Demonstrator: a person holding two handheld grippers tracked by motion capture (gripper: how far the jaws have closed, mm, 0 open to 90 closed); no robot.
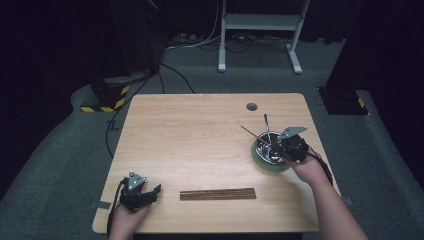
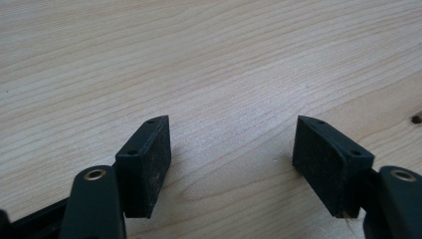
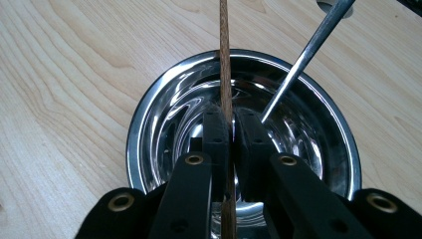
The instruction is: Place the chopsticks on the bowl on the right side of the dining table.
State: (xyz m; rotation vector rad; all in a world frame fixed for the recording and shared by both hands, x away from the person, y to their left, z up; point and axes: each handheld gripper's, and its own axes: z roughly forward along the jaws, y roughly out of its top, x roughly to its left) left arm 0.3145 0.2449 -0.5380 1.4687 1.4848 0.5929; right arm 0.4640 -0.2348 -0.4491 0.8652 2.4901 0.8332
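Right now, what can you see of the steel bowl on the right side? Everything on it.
The steel bowl is round, shiny and mirror-like inside, and stands upright on a green ring-shaped base near the table's right edge. A thin metal rod leans inside it, its top past the rim. The right hand-held gripper is above the bowl's inside, shut on a thin brown wooden stick that runs out across the far rim.

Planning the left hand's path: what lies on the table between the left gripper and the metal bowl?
In the high view, a bundle of brown sticks lies between the left gripper and the metal bowl; the rest is bare wood.
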